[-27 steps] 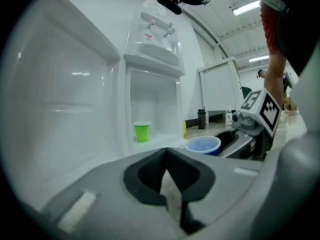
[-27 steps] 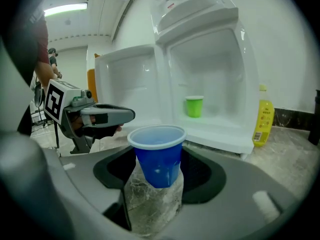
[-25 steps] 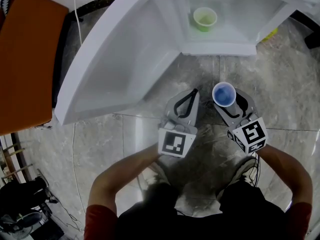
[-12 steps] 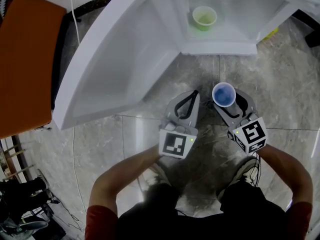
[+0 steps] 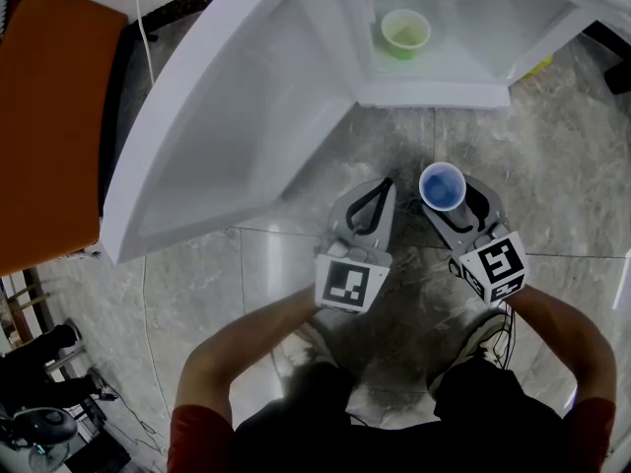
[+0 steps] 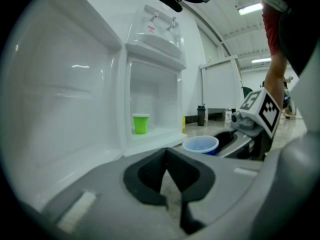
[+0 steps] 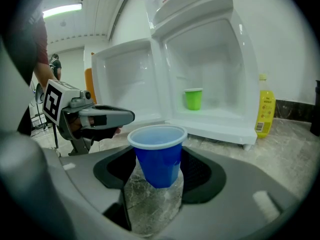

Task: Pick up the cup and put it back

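A blue cup (image 7: 159, 154) with a white rim hangs upright above the marble floor, my right gripper (image 7: 159, 170) shut on its sides. From the head view the blue cup (image 5: 442, 186) is seen from above, in front of the small open fridge (image 5: 434, 95). A green cup (image 5: 405, 34) stands on the fridge's inner shelf, also seen as the green cup (image 7: 193, 99) and the green cup (image 6: 141, 123). My left gripper (image 5: 376, 193) is held beside the right one, its jaws closed tip to tip on nothing (image 6: 167, 156).
The fridge door (image 5: 237, 116) swings open to the left over the floor. An orange panel (image 5: 49, 116) lies far left. A yellow bottle (image 7: 265, 113) stands right of the fridge. A dark bottle (image 6: 200, 115) stands on the floor further back.
Both grippers and the blue cup stay almost still. The view has shifted slightly.
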`<state>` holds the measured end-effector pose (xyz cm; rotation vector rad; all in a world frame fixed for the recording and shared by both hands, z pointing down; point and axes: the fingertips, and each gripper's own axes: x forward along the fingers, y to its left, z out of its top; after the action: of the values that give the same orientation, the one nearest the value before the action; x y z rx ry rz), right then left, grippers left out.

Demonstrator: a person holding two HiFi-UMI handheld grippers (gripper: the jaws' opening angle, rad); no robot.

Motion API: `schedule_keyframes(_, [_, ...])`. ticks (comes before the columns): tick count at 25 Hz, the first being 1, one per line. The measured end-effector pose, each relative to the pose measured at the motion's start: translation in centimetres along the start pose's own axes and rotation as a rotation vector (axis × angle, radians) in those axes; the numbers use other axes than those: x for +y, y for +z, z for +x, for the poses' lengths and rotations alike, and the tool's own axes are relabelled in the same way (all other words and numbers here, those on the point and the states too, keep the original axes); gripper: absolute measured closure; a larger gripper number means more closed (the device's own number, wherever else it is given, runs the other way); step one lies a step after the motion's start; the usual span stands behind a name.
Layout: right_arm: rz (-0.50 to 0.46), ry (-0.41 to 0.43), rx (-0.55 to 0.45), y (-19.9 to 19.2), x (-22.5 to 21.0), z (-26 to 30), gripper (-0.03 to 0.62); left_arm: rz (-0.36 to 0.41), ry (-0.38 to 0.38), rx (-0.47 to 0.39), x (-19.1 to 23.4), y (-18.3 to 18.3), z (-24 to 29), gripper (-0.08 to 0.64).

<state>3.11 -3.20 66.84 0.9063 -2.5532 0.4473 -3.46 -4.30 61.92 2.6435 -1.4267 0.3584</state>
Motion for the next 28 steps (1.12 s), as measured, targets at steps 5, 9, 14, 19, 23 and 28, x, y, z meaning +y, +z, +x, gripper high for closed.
schedule_keyframes(5, [0.005,-0.006,0.001,-0.1,-0.3,0.3,0.314,-0.002,-0.001,-0.002,0.1,-0.2,0.2,0.56])
schedule_keyframes(9, [0.013,-0.015,-0.002,-0.1,-0.9,0.4,0.314,-0.016,0.004,0.006,0.2,-0.5,0.5,0.56])
schedule_keyframes(14, [0.01,-0.029,-0.028,0.5,-2.1,1.0,0.314,-0.006,0.008,0.018,0.7,-0.9,1.0,0.56])
schedule_keyframes(19, [0.011,-0.063,-0.058,1.7,-4.0,1.6,0.314,-0.02,0.009,0.018,0.9,-1.0,1.6,0.56])
schedule_keyframes(23, [0.012,-0.105,-0.086,3.2,-6.0,2.1,0.314,-0.024,0.008,0.002,1.2,-0.5,2.3,0.56])
schedule_keyframes(28, [-0.012,-0.149,-0.148,6.0,-8.5,2.9,0.314,-0.035,0.015,-0.014,1.7,0.1,3.0,0.56])
